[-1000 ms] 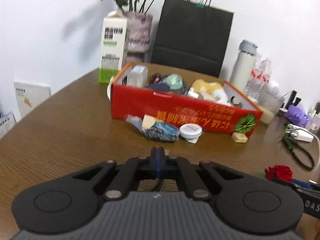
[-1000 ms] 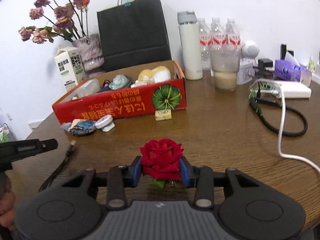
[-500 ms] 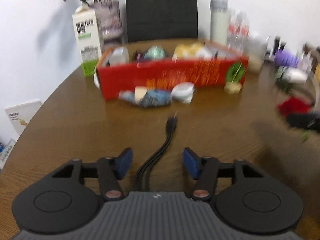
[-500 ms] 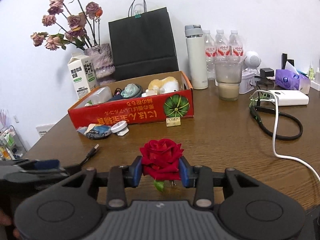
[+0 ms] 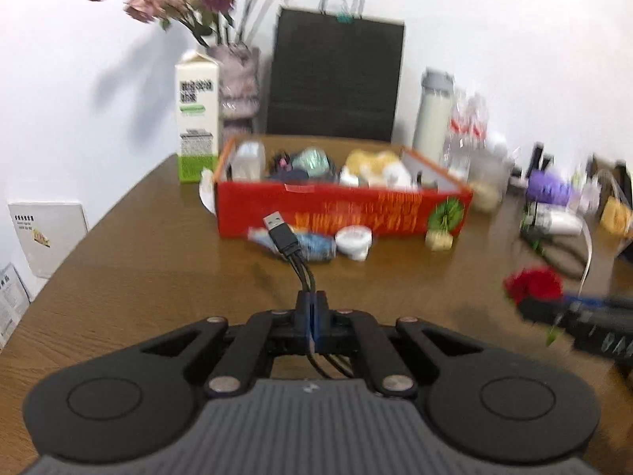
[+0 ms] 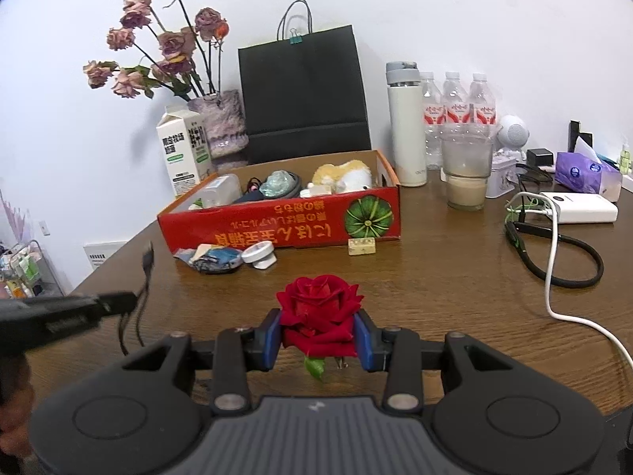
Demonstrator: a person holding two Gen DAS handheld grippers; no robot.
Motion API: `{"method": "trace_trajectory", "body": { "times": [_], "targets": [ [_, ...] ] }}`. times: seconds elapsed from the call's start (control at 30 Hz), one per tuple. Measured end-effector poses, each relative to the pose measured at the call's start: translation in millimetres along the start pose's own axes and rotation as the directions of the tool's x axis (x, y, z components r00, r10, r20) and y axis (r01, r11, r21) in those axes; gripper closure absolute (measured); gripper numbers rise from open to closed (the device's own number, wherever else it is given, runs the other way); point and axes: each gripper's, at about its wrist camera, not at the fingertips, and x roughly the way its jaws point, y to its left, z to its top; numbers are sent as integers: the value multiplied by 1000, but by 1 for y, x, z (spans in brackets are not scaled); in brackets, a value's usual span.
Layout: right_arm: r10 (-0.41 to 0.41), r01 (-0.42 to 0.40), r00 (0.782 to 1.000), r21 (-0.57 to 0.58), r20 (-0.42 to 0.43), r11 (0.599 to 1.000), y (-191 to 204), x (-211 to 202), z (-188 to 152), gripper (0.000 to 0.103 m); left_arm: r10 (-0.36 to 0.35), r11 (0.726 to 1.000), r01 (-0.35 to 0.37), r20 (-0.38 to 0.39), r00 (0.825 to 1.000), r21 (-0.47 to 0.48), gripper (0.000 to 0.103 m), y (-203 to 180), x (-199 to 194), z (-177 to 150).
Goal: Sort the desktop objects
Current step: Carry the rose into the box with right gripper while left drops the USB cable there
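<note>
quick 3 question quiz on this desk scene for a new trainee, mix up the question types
1. True or false: the right gripper is shut on the red rose.
2. What does the left gripper hold? A) a milk carton B) a black USB cable C) a water bottle
3. Fill in: the small white round case lies on the table, just in front of the ____ cardboard box.

Key
1. True: the blue pads press on the rose from both sides.
2. B: its jaws are shut on the cable, and the plug end sticks up past the fingertips.
3. Red.
</note>
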Motion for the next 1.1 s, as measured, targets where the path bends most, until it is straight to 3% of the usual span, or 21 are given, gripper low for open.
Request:
{"method": "trace_trajectory", "body": {
  "times": [0.23,0.4,0.5,0.67,0.77,0.87,0.97,1.1],
  "targets": [
    [17,-18,998,4,54,1000,0,-6,21,67,-60,998,61,124,990,-3,101,1,-15,56],
    [26,-22,988,-29,151,999,4,-2,79,67,-93,995,87,207,974,37,101,0,-4,131],
    [32,-30,980,-14,194,999,3,10,122,67,-142,990,137,198,970,39,101,1,21,176],
    [26,-24,978,-11,206,1000,-3,55,192,67,-161,986,155,125,979,55,101,-8,96,229],
    [21,-20,990,-10,137,1000,-8,101,221,67,-176,983,175,7,984,50,101,-13,156,233],
    [25,-25,999,-20,26,999,-16,149,230,67,-142,986,151,-126,982,66,101,-14,211,217],
    [10,-14,993,-29,-122,999,-21,197,223,67,-113,989,132,-233,966,67,101,-9,255,196],
    [2,-15,965,-47,-264,999,-17,245,201,67,-80,987,124,-360,929,99,100,-4,293,167]
  ]
}}
